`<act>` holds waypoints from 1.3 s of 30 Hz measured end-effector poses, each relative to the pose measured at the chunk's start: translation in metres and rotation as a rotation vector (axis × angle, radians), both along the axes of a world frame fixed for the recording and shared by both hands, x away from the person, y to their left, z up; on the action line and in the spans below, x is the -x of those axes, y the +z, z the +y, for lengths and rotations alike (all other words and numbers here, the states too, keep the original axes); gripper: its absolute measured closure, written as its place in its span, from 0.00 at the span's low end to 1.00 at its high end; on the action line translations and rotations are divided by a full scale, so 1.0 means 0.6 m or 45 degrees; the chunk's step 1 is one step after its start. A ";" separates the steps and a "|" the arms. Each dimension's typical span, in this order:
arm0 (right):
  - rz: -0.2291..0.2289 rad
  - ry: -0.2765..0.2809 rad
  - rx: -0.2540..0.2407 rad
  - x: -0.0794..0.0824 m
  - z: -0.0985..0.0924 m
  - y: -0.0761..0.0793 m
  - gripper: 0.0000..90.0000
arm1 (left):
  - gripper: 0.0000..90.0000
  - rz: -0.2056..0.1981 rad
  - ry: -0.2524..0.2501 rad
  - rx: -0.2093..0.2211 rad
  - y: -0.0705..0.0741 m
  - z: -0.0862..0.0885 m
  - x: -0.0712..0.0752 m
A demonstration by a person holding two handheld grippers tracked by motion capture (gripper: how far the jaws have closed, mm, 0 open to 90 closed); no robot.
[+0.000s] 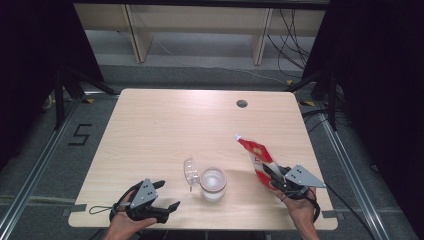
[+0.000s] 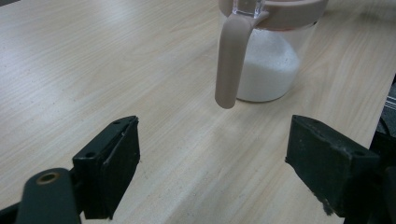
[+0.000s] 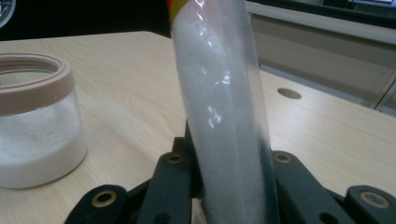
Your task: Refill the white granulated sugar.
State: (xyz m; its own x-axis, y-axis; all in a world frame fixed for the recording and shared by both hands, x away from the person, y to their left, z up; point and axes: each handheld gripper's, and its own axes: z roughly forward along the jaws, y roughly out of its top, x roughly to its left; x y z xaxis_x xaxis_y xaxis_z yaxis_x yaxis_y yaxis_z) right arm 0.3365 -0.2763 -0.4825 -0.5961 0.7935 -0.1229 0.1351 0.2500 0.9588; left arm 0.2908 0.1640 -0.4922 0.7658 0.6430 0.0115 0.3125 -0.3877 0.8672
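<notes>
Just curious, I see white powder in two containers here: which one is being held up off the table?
The red-and-white bag, clamped in the right hand-held gripper and tilted upward. The clear jar, lid flipped open, stands on the table.

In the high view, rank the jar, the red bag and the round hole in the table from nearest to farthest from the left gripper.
From the left gripper:
1. Jar, just to its right, lid flipped open.
2. Red bag, farther right, clamped in the right gripper.
3. Round hole, near the table's far edge.
</notes>
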 end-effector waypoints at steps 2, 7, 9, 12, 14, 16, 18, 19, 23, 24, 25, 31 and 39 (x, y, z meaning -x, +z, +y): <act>0.068 -0.008 -0.009 0.007 -0.005 0.003 0.86 | 0.19 -0.004 -0.025 -0.009 0.002 0.002 -0.003; 0.082 -0.083 -0.049 0.015 -0.020 0.005 0.86 | 0.19 -0.004 0.009 0.006 0.002 0.002 0.000; 0.105 -0.080 -0.044 0.019 -0.026 0.006 0.86 | 0.19 0.007 0.012 0.018 0.001 0.002 -0.001; 0.115 -0.094 -0.064 0.024 -0.029 0.005 0.86 | 0.19 0.005 0.005 0.014 0.001 0.001 -0.001; 0.102 -0.091 -0.052 0.028 -0.030 0.005 0.86 | 0.19 0.010 0.009 0.021 0.001 0.001 0.000; 0.108 -0.085 -0.032 0.031 -0.033 0.005 0.86 | 0.19 -0.002 0.008 0.011 0.001 0.002 -0.002; 0.124 -0.107 -0.055 0.035 -0.035 0.005 0.86 | 0.19 -0.005 0.001 0.004 0.001 0.003 -0.002; 0.132 -0.105 -0.059 0.037 -0.035 0.004 0.85 | 0.19 0.011 0.006 0.024 -0.001 0.000 -0.002; 0.133 -0.102 -0.062 0.040 -0.040 0.004 0.85 | 0.19 -0.005 -0.016 -0.001 0.001 0.001 -0.003; 0.140 -0.123 -0.050 0.044 -0.041 0.005 0.85 | 0.19 -0.013 -0.007 -0.007 0.001 0.002 -0.003; 0.133 -0.104 -0.037 0.045 -0.041 0.005 0.84 | 0.19 0.008 0.015 0.012 0.000 0.001 -0.001; 0.157 -0.142 -0.057 0.059 -0.042 0.004 0.82 | 0.19 -0.008 -0.006 0.012 0.000 0.000 -0.006; 0.169 -0.149 -0.108 0.074 -0.041 0.013 0.63 | 0.19 0.016 0.009 0.034 0.000 -0.002 -0.005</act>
State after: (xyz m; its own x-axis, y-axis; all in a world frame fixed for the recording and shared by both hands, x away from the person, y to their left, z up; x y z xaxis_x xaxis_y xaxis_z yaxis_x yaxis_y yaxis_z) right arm 0.2920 -0.3008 -0.4749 -0.5057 0.8625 0.0209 0.2851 0.1441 0.9476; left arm 0.2936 0.1627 -0.4922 0.7612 0.6483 -0.0154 0.3260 -0.3621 0.8733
